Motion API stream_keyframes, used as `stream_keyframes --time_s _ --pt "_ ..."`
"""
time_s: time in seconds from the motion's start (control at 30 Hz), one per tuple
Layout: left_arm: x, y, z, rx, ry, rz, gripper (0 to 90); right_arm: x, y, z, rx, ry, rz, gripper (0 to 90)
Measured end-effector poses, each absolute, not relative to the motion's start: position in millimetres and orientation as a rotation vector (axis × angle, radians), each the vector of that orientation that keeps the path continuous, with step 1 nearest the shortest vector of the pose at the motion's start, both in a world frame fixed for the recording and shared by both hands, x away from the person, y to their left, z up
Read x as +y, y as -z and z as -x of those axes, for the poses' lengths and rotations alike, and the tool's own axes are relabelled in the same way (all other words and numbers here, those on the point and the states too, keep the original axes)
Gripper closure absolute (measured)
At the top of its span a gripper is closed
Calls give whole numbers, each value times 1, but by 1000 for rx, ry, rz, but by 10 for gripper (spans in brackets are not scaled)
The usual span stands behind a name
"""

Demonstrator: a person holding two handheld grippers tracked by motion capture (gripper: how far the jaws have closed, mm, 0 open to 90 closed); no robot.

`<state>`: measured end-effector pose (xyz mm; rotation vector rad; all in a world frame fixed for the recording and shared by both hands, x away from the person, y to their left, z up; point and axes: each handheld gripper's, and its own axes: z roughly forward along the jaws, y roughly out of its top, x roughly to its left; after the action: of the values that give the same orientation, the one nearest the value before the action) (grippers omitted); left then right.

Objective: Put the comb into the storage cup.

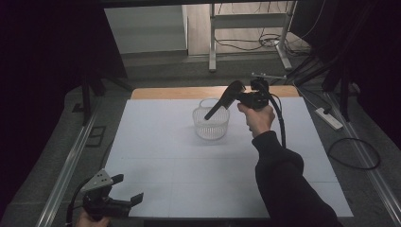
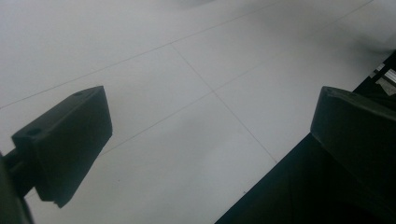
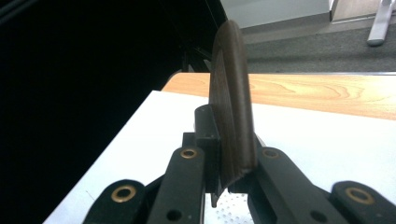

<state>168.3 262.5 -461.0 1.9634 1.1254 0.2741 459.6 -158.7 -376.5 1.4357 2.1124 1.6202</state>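
The tabletop (image 1: pixel 198 92) is light, grained wood under a matt white sheet (image 1: pixel 156 156) — smooth, faintly seamed. On the sheet stands a clear ribbed basket (image 1: pixel 211 124), probably plastic. Above it, the right gripper's (image 1: pixel 235 97) matt black fingers (image 3: pixel 187 186) clamp a dark wooden utensil (image 3: pixel 232 93) — grained, slightly glossy.

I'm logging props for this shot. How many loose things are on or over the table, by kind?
Clear basket: 1
Dark wooden spoon, held by the right hand-held gripper with its tip in the basket: 1
Total: 2
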Motion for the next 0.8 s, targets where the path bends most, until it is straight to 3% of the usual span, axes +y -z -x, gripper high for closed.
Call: stream_keyframes --time_s 0.8 --pt "262 461 -168 1119 -298 -1968 0 -146 406 -466 2142 -1559 -1472 861"
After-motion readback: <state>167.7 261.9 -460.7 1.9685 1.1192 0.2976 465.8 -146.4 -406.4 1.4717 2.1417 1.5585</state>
